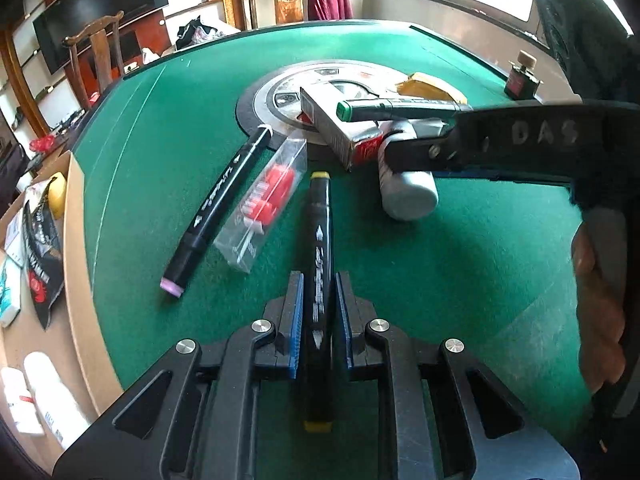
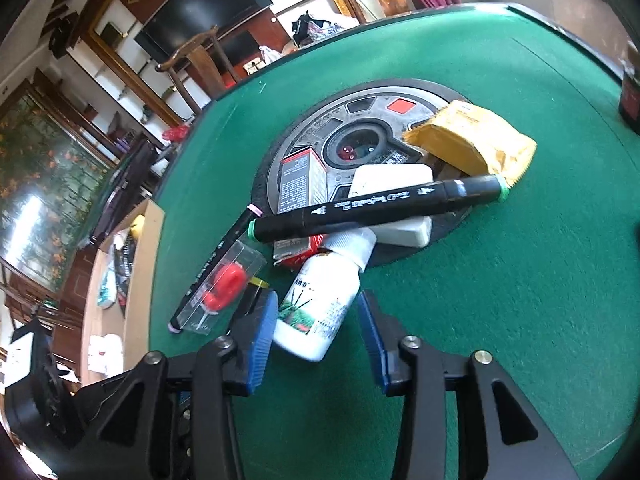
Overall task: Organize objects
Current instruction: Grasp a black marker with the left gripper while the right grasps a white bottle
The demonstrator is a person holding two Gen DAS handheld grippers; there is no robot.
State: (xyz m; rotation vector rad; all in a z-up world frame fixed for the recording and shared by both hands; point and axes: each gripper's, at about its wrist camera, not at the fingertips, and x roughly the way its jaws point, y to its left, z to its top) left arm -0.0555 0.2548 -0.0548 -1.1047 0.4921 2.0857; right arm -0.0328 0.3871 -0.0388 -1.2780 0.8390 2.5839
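Our left hand-held gripper [image 1: 316, 316] clamps the yellow marker [image 1: 318, 256]; the right hand-held gripper [image 2: 318, 334], jaws apart, straddles the bottle [image 2: 320, 304]. We should centre it, avoiding the green marker [image 2: 376, 208] at twelve o'clock.

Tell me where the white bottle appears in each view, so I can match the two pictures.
Left wrist view: white bottle lies right of centre, partly behind the right tool.
Right wrist view: it lies at lower centre, between the open blue pads.
Shared landmark: the green-capped marker resting across the pile just beyond the bottle.
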